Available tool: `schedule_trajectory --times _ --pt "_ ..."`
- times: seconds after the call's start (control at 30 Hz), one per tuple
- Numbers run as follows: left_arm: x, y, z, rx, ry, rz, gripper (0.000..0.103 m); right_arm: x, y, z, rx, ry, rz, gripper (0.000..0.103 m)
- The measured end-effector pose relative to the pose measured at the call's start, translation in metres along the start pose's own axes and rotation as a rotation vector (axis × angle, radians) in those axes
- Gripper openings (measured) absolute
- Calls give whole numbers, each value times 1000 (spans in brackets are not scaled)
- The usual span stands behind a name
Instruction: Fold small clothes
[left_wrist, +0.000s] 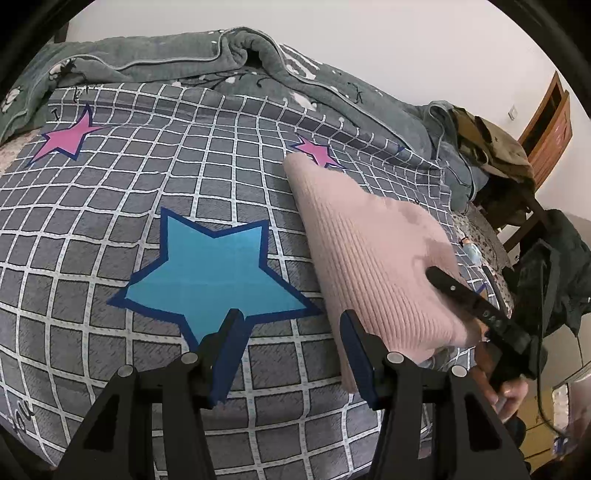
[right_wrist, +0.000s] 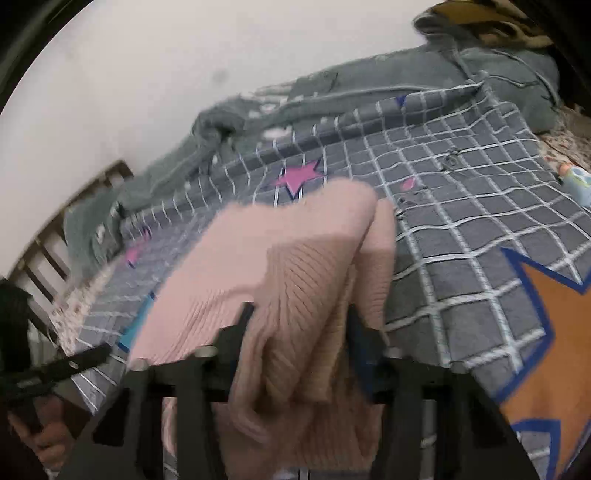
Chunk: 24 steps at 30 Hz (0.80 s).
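A pink ribbed knit garment (left_wrist: 373, 254) lies folded on a grey checked bed cover with stars (left_wrist: 184, 184). My left gripper (left_wrist: 291, 325) is open and empty, low over the cover just left of the garment's near edge. My right gripper (right_wrist: 299, 321) holds a bunched fold of the same garment (right_wrist: 295, 266) between its fingers, lifted off the cover. The right gripper also shows in the left wrist view (left_wrist: 476, 306), reaching onto the garment from the right. The right wrist view is blurred.
A rumpled grey-green blanket (left_wrist: 184, 59) lies along the far side of the bed by the wall. Dark clothes hang on a chair (left_wrist: 546, 266) at the bed's right end. A wooden headboard (right_wrist: 55, 236) stands at the other end.
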<state>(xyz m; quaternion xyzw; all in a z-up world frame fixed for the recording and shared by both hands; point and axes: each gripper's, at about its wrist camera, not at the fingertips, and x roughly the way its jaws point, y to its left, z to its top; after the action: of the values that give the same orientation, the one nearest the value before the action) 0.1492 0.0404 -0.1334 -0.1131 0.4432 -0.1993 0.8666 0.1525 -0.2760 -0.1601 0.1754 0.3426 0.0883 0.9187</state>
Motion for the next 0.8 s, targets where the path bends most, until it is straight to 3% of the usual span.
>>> schedule_trajectory --times 0.1,0.17,0.27,0.37,0.4,0.47,0.6,0.8 --pt "1 -7 0 19 3 -3 52 -23 6 5 -61 -107 50 23" --pt "0 -13 -2 43 -4 -21 52 -37 -10 11 -5 -145 123 23" --pt "2 -24 -7 68 -7 -88 55 -23 -38 12 78 -89 69 23" --pt "5 -42 -15 131 -3 -117 56 -7 -56 7 127 -11 106 35" --pt "5 -48 -18 157 -1 -113 57 -12 -56 6 119 -12 99 44" --pt "5 -60 -26 213 6 -94 57 -29 -51 5 79 -47 62 48" --pt "7 -77 -43 319 16 -41 57 -68 -38 -8 -6 -102 42 48" --pt "16 -90 -56 362 14 37 57 -98 -21 -47 -148 -101 56 48"
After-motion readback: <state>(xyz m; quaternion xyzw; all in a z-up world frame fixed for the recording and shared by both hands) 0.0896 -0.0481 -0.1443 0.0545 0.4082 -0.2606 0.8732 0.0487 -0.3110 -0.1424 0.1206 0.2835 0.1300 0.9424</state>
